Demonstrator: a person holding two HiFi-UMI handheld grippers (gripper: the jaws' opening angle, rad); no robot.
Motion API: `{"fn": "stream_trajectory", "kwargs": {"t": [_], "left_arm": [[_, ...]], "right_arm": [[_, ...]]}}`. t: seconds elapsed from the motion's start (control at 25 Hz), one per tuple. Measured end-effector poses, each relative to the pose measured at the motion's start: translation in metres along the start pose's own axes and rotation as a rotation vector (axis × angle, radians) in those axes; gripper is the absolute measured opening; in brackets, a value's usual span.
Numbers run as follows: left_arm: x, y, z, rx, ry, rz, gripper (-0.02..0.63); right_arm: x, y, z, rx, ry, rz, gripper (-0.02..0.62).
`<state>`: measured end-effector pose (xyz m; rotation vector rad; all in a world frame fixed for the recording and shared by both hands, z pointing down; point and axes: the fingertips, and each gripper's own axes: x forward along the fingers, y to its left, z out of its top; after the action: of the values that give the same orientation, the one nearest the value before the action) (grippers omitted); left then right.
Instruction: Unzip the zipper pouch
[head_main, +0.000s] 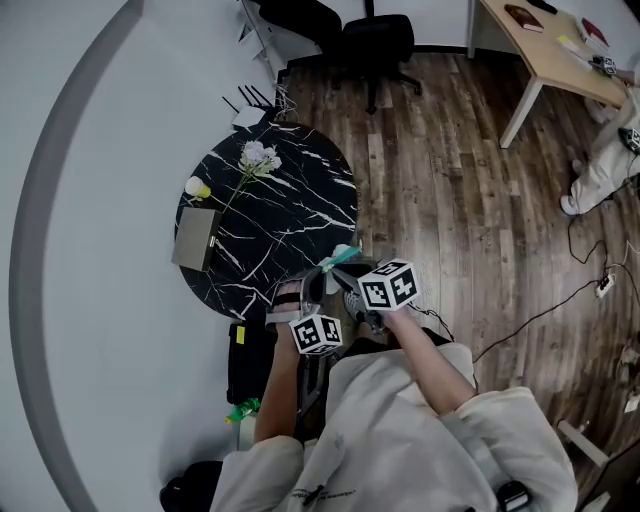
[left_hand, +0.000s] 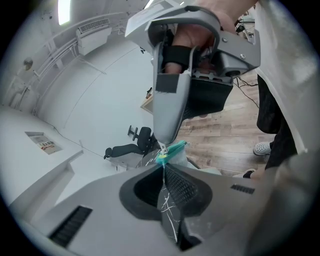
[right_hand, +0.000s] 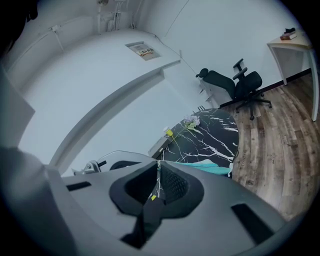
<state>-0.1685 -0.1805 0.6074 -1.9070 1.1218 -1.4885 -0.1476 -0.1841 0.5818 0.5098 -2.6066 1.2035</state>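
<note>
The teal zipper pouch (head_main: 345, 254) hangs at the near edge of the round black marble table (head_main: 300, 180), between my two grippers. My left gripper (left_hand: 163, 167) is shut on the pouch's teal end (left_hand: 170, 152). Straight ahead of it in the left gripper view, my right gripper (left_hand: 162, 145) comes down from above, its fingertips pinched on the small silver zipper pull (left_hand: 162, 148). In the right gripper view the jaws of the right gripper (right_hand: 159, 167) stand together, and the teal pouch (right_hand: 212, 167) stretches away to the right over the table. In the head view both marker cubes sit close together over the person's lap.
On the table lie a white flower (head_main: 258, 156), a yellow cup (head_main: 197, 187) and a grey box (head_main: 195, 238). A black bag (head_main: 250, 360) and a green bottle (head_main: 242, 410) sit on the floor at the left. Office chairs (head_main: 375, 40) and a wooden desk (head_main: 545, 45) stand beyond.
</note>
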Motion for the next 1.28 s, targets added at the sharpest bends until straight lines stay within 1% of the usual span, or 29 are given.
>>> {"fn": "stream_trajectory", "kwargs": {"t": [0.04, 0.12, 0.2, 0.28, 0.32, 0.44, 0.48, 0.6, 0.64, 0.68, 0.88, 0.96, 1.04, 1.12, 1.28], "left_arm": [[-0.002, -0.001, -0.001, -0.005, 0.002, 0.002, 0.029], [-0.006, -0.003, 0.001, -0.004, 0.002, 0.006, 0.029], [-0.010, -0.004, 0.006, 0.001, -0.004, 0.008, 0.029], [-0.012, -0.005, 0.010, -0.003, -0.006, 0.011, 0.031], [-0.013, -0.005, 0.011, -0.007, -0.005, 0.011, 0.029], [-0.015, -0.008, 0.012, -0.029, -0.003, 0.005, 0.029], [-0.017, -0.009, 0.012, -0.043, -0.005, 0.002, 0.029], [-0.020, -0.011, 0.015, -0.096, -0.020, -0.008, 0.029], [-0.021, -0.012, 0.015, -0.135, -0.029, -0.017, 0.029], [-0.021, -0.013, 0.016, -0.194, -0.042, -0.032, 0.029], [-0.024, -0.018, 0.017, -0.552, -0.103, -0.121, 0.028], [-0.025, -0.019, 0.018, -0.677, -0.127, -0.148, 0.028], [-0.027, -0.017, 0.017, -0.782, -0.152, -0.164, 0.026], [-0.030, -0.015, 0.013, -0.849, -0.171, -0.166, 0.026], [-0.032, -0.009, 0.017, -0.874, -0.177, -0.153, 0.026]], "right_arm": [[-0.001, 0.000, -0.002, 0.006, 0.001, 0.003, 0.018], [-0.004, 0.000, -0.006, 0.032, -0.001, 0.021, 0.016], [-0.006, 0.003, -0.008, 0.079, -0.014, 0.062, 0.017], [-0.007, 0.006, -0.008, 0.132, -0.032, 0.107, 0.040], [-0.008, 0.007, -0.007, 0.146, -0.039, 0.118, 0.041], [-0.011, 0.004, -0.008, 0.140, -0.045, 0.103, 0.024], [-0.013, 0.003, -0.009, 0.132, -0.043, 0.094, 0.011], [-0.017, 0.003, -0.010, 0.110, -0.043, 0.094, 0.009], [-0.018, 0.003, -0.011, 0.102, -0.047, 0.094, 0.009], [-0.020, 0.003, -0.011, 0.095, -0.052, 0.092, 0.009], [-0.025, 0.005, -0.014, 0.062, -0.055, 0.071, 0.009], [-0.027, 0.004, -0.015, 0.047, -0.049, 0.058, 0.009], [-0.030, -0.001, -0.015, 0.038, -0.044, 0.039, 0.009], [-0.034, -0.006, -0.015, 0.032, -0.040, 0.033, 0.009], [-0.038, -0.009, -0.010, 0.014, -0.049, 0.027, 0.009]]}}
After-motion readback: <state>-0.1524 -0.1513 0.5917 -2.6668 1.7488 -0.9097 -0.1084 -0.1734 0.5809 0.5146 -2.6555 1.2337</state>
